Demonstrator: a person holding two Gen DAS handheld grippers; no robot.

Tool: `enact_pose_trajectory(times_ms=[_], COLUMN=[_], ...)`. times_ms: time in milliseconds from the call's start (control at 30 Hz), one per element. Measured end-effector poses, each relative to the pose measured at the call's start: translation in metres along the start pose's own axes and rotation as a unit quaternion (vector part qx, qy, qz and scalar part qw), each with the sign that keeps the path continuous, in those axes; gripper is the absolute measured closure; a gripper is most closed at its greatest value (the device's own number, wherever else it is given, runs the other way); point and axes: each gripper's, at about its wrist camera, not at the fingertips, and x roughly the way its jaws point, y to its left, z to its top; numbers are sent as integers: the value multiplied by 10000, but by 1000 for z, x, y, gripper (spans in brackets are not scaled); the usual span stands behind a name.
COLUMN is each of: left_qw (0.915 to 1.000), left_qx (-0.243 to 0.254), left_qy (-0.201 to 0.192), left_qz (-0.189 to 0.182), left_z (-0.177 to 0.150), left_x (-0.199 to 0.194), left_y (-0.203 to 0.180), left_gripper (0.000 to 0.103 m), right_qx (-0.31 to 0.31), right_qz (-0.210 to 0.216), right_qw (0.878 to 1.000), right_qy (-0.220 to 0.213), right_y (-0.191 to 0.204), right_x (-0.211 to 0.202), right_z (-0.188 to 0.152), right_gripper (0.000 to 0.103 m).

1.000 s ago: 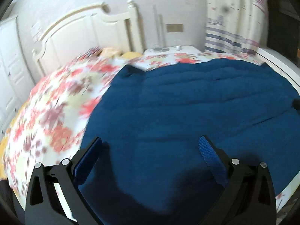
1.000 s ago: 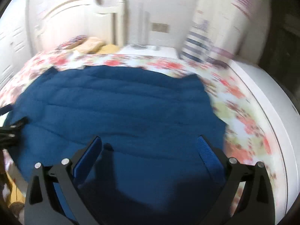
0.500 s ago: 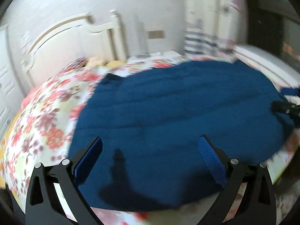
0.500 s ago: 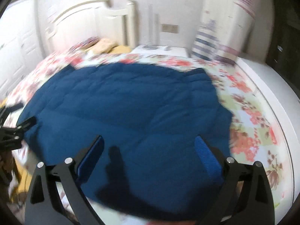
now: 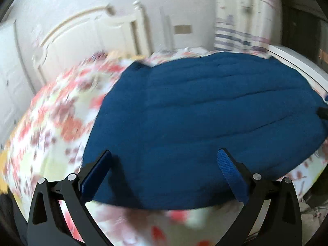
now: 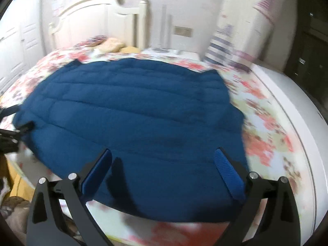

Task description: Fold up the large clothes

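- Left tool (image 5: 164, 160): fingers spread wide, nothing between them. It hangs over the near edge of the blue quilted garment (image 5: 205, 102); contact with the cloth cannot be judged.
- Right tool (image 6: 163, 157): fingers also wide apart and empty, lower centre of frame, above the same garment (image 6: 133, 119).
- Garment lies spread flat on the bed, on a floral bedspread (image 5: 61, 123), filling mid-frame in both views.
- Left view only: a dark tip of the other tool at the right edge, at the garment's side.
- Right view only: pillows (image 6: 110, 44) at upper centre below the white headboard (image 6: 98, 16); other tool's black fingers at the left edge by the garment; white cupboard doors at upper left.
- Both views: striped curtain (image 6: 229, 41), upper right.
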Motion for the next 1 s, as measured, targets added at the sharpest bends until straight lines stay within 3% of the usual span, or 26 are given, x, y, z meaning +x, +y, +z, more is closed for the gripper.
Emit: enact_pose_trajectory(times_ms=[100, 200, 333, 500, 600, 700, 833, 1000], left_qw=[9998, 10000, 9998, 9997, 9997, 9996, 9997, 9997], left_qx=[-145, -28, -76, -71, -49, -31, -32, -25], left_qy=[48, 93, 143, 125, 144, 137, 132, 140], left_qz=[-105, 19, -132, -192, -215, -232, -183, -177], left_z=[-7, -6, -8, -11, -12, -13, -14, -14], left_x=[5, 8, 10, 16, 16, 16, 17, 16], left_y=[12, 7, 13, 12, 13, 13, 12, 12], left_gripper=[4, 4, 4, 4, 4, 4, 4, 4], right_qx=[385, 302, 310, 425, 490, 741, 1079, 1338], right_qz=[360, 191, 121, 301, 286, 693, 1339, 1443], right_qw=[9986, 9993, 9994, 9985, 9983, 9948, 9843, 9790], right_qy=[27, 122, 38, 148, 138, -17, 393, 524], right_y=[-21, -16, -21, -29, -31, -37, -38, -40], right_x=[11, 8, -2, 8, -10, -36, -44, -26], right_z=[-18, -17, -21, -27, -26, -40, -72, -81], right_gripper=[3, 3, 4, 3, 5, 5, 7, 12])
